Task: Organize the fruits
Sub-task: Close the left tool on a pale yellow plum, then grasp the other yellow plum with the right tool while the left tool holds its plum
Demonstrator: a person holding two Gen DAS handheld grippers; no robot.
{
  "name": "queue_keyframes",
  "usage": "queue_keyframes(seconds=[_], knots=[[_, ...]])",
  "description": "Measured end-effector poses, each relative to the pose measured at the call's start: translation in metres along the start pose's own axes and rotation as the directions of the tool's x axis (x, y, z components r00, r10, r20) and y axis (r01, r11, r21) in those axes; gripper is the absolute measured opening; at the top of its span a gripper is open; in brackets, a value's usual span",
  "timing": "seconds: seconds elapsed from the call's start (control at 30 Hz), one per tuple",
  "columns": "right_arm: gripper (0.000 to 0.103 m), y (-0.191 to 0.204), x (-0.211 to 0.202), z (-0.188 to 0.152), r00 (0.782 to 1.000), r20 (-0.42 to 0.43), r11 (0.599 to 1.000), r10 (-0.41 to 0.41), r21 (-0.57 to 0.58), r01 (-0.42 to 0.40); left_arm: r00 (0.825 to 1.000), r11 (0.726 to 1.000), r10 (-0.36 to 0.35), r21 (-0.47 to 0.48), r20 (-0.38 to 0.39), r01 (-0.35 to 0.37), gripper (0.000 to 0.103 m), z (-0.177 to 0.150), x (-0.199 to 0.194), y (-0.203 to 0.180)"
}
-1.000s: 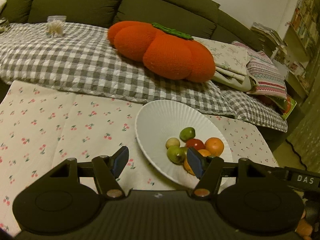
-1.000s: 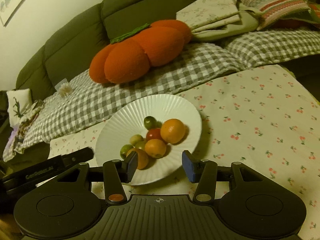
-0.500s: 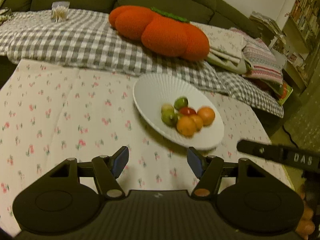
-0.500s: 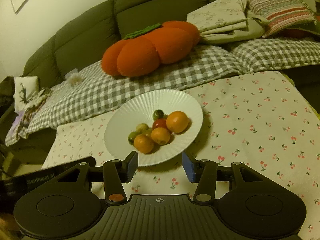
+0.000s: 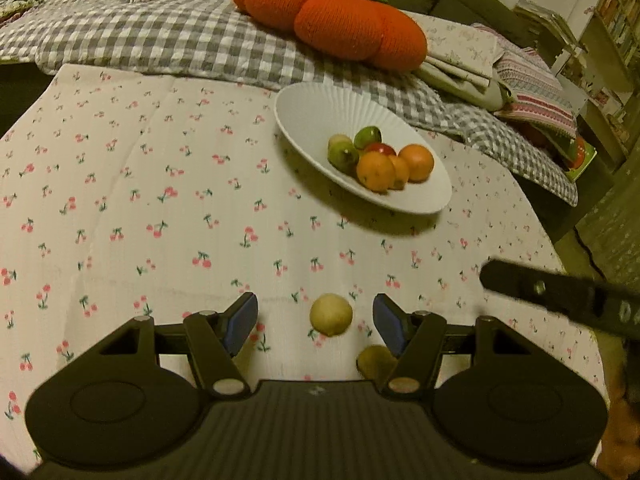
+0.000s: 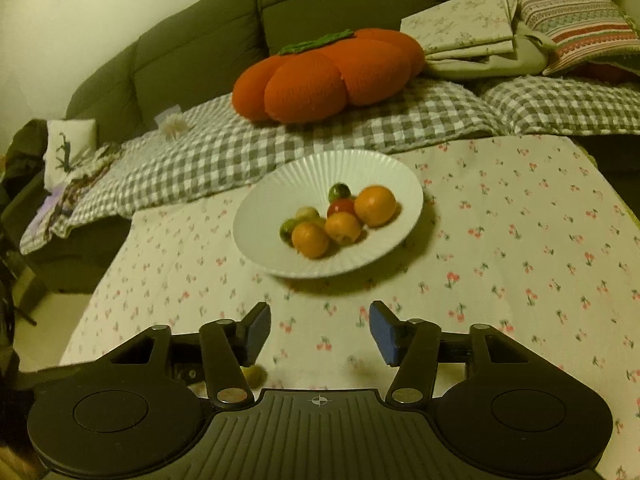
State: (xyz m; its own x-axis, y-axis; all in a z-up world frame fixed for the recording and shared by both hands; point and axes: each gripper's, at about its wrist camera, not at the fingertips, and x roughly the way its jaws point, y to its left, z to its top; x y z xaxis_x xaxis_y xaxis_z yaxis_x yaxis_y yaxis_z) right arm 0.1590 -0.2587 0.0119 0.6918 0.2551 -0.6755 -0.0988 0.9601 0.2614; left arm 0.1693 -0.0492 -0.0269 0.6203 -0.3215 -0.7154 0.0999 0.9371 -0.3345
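Observation:
A white ribbed plate [image 5: 320, 108] [image 6: 360, 168] sits on the cherry-print cloth and holds several fruits: oranges [image 5: 375, 171] [image 6: 375, 205], green ones and a red one. In the left wrist view a pale yellow fruit [image 5: 331, 314] lies on the cloth between the open fingers of my left gripper [image 5: 316, 322], untouched. A darker green fruit [image 5: 376, 361] lies beside the right finger, partly hidden. My right gripper [image 6: 318, 334] is open and empty, well short of the plate; a small yellowish fruit [image 6: 255, 374] peeks out behind its left finger.
The cherry-print cloth [image 5: 140, 200] covers the table. Behind it a grey checked blanket [image 5: 160, 40] lies on a dark sofa with an orange pumpkin cushion [image 5: 332, 24] and folded linens [image 6: 468, 28]. The right gripper's black body [image 5: 560, 292] crosses the left view's right side.
Both grippers have pulled back from the plate, toward the near side of the table. The pale fruit and the green fruit have come into the left wrist view. Both jaws stayed open.

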Motion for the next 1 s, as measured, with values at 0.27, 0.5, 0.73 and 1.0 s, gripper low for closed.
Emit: queue_keyframes(seconds=[0.27, 0.5, 0.73, 1.0], knots=[[0.065, 0.001, 0.000, -0.020, 0.997, -0.081, 0.999, 0.013, -0.030, -0.015, 1.000, 1.000, 0.009, -0.003, -0.003, -0.009, 0.061, -0.005, 0.008, -0.001], [0.066, 0.010, 0.007, -0.032, 0.988, -0.149, 0.994, 0.030, -0.102, -0.046, 1.000, 1.000, 0.001, 0.023, -0.005, 0.000, 0.046, -0.008, 0.016, -0.008], [0.066, 0.021, 0.010, -0.039, 0.984, -0.174, 0.981, 0.032, -0.182, -0.064, 1.000, 0.997, 0.018, 0.069, -0.006, -0.017, 0.025, -0.012, 0.025, -0.015], [0.065, 0.018, 0.013, -0.040, 0.984, -0.176, 0.981, 0.037, -0.183, -0.069, 1.000, 0.999, 0.018, 0.039, -0.003, -0.018, 0.025, -0.010, 0.023, -0.010]])
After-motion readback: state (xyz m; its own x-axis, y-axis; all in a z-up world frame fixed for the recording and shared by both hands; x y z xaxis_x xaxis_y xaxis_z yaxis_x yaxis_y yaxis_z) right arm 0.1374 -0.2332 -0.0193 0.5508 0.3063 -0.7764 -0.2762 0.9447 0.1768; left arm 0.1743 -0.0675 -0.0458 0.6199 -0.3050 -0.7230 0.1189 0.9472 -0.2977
